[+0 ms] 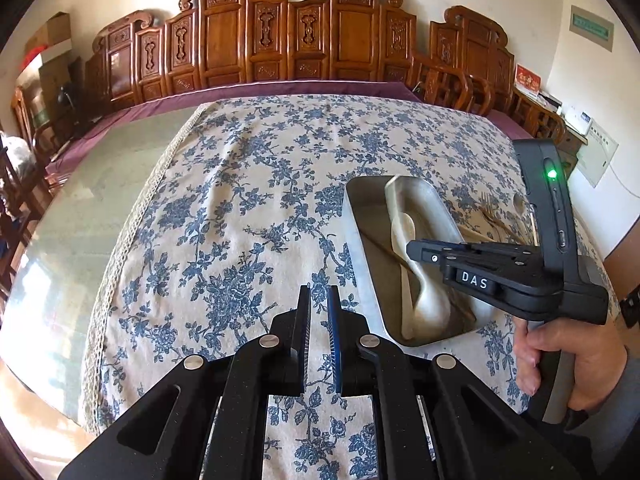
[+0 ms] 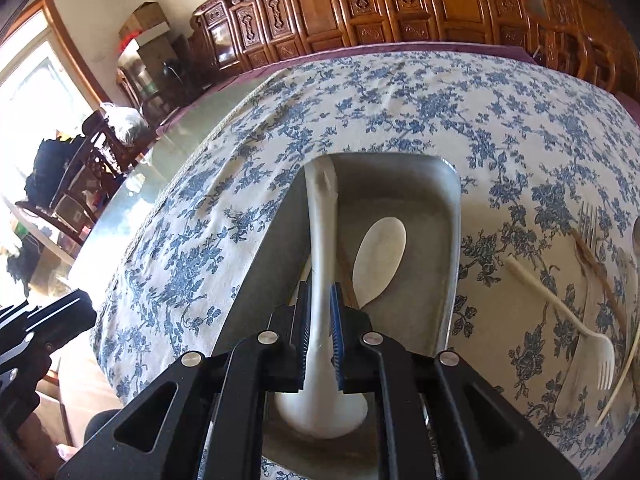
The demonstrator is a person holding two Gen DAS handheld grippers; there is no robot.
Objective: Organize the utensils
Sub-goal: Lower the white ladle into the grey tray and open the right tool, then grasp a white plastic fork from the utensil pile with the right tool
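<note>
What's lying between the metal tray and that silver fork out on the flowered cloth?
In the right wrist view, only bare flowered tablecloth lies between the rectangular metal tray and the silver metal fork; lower down, a cream plastic fork crosses it.

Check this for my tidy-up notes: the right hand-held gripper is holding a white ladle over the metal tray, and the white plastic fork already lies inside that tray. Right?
Not quite. The white plastic fork is not in the metal tray; it lies on the floral tablecloth beside it, as the right wrist view shows. The rest stands: the right hand-held gripper holds the white ladle over the tray.
</note>
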